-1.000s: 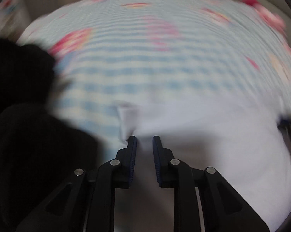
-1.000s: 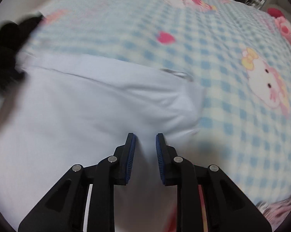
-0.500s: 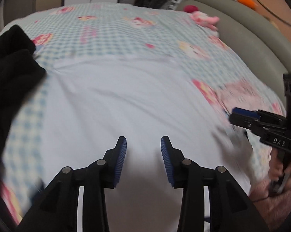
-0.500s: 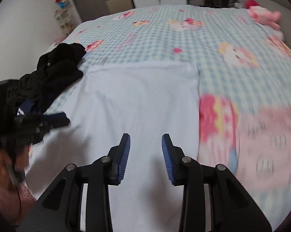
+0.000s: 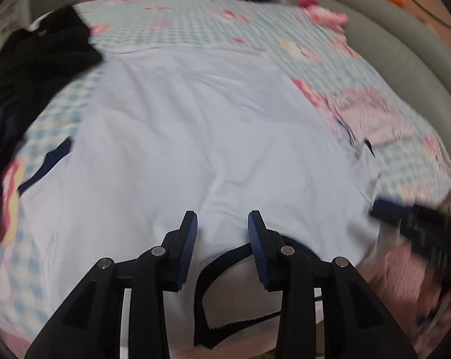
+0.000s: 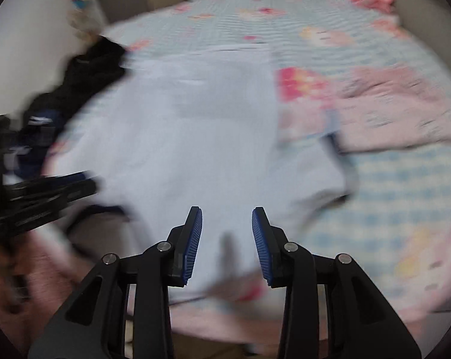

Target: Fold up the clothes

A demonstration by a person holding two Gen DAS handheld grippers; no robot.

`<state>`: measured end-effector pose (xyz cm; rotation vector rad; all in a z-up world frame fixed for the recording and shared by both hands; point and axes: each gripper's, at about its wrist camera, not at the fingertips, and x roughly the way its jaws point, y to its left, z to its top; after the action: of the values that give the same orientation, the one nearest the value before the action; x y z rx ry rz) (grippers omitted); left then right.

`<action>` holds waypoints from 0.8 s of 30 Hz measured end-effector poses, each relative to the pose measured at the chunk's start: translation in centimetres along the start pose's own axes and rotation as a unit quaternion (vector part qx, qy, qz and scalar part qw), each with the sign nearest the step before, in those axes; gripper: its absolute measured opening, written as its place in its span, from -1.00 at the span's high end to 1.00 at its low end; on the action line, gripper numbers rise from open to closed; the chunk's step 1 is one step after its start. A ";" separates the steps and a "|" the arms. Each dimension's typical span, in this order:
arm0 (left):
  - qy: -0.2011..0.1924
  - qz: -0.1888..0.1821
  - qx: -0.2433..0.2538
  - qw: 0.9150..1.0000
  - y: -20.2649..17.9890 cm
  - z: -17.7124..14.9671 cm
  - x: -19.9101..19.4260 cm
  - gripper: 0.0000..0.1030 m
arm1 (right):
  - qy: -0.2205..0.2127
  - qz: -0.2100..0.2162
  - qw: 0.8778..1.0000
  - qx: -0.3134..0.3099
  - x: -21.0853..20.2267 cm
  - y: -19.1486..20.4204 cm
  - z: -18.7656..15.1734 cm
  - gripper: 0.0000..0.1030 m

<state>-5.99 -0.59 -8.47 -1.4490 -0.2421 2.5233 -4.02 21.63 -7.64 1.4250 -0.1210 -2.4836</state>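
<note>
Left wrist view: the white t-shirt lies spread flat on the checked bedsheet, and the left gripper hovers over its dark collar, jaws apart, holding nothing. Probably best to pinch a shoulder edge cleanly.

Right wrist view: the right gripper is also parted and empty; heavy blur makes the sleeve hard to read.

A pale blue T-shirt with a dark navy collar is lying spread across the checked bedspread, its collar at the near edge of the bed. The left gripper is hovering over the collar with its jaws standing apart, gripping nothing. Black clothes are lying heaped toward the bed's far left corner, while the right gripper is showing blurred at the right edge.
</note>
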 end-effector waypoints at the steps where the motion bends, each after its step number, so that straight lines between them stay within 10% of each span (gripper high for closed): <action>1: -0.005 -0.001 -0.020 1.000 0.4 -0.4 -0.1 0.33 | 0.000 0.015 1.000 -0.011 0.2 1.1 -0.5 0.30; 7: -0.041 -0.020 -0.049 0.998 0.6 -5.3 -2.3 0.33 | 0.006 0.015 0.997 -0.071 2.3 5.8 -3.7 0.30; 16: -0.002 0.107 -0.066 0.992 3.2 -8.9 -2.0 0.28 | 0.007 -0.110 0.989 -0.102 3.2 5.8 -6.7 0.37; 21: -0.032 0.062 -0.061 0.996 2.5 -9.5 -4.1 0.28 | 0.012 -0.127 0.989 -0.078 2.4 3.6 -6.8 0.37; 24: -0.053 -0.026 -0.053 0.997 1.7 -9.1 -4.3 0.18 | -0.016 -0.049 0.997 -0.056 0.8 4.1 -6.3 0.35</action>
<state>3.78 -3.09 -9.85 -1.3287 -0.4304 2.5841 1.73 17.88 -10.69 1.3777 0.0820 -2.5476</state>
